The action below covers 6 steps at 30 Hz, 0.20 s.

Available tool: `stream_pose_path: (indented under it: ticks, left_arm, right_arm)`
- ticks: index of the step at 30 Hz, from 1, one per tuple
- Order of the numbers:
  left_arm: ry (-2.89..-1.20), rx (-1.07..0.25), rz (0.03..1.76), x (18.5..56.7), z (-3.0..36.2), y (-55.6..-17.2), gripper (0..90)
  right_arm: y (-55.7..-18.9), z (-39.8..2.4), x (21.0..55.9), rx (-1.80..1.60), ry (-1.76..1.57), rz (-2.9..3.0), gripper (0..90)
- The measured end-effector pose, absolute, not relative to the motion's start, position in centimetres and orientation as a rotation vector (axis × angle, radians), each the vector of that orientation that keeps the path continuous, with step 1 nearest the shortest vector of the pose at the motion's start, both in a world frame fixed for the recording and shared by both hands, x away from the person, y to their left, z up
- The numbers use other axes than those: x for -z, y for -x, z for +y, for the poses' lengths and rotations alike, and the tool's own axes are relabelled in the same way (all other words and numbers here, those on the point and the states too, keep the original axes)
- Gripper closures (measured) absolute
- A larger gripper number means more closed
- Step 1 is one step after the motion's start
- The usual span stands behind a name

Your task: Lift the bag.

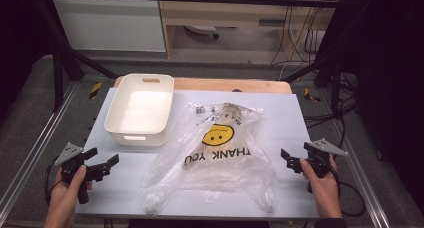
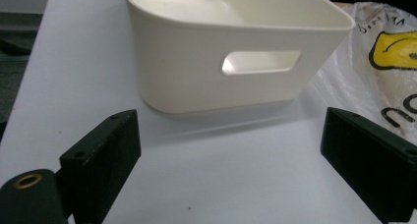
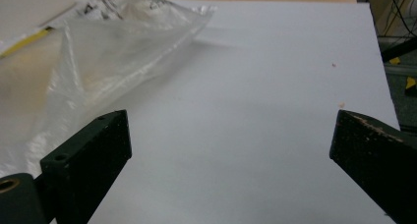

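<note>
The crinkly clear plastic bag at centre frame hides whatever it holds, its lettering upside down. A smooth white tub sits upper left. The left gripper and right gripper both gape wide, holding nothing.

the left gripper is seen at the lower left of the high view. it is held by the left hand, which comes up from the bottom edge. its two black jaws are spread wide apart and are pointed to the right and a little up in the frame. nothing is held between them.

the right gripper is seen at the lower right of the high view. it is held by the right hand. its jaws are pointed left and are spread wide too, with nothing gripped.
</note>
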State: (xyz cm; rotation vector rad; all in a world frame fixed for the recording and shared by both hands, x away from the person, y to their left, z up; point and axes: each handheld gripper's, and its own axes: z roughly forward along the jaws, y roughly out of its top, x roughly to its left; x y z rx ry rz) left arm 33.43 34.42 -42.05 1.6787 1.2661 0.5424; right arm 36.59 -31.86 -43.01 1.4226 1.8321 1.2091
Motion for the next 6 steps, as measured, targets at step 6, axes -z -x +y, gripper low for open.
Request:
stream_pose_path:
  ticks: [6]
  left_arm:
    - [-1.796, -0.517, 1.265, 43.3, 32.9, -33.9, 8.0]
  right_arm:
    - [-37.3, -32.0, 44.8, -1.137, -1.495, 1.875, 3.7]
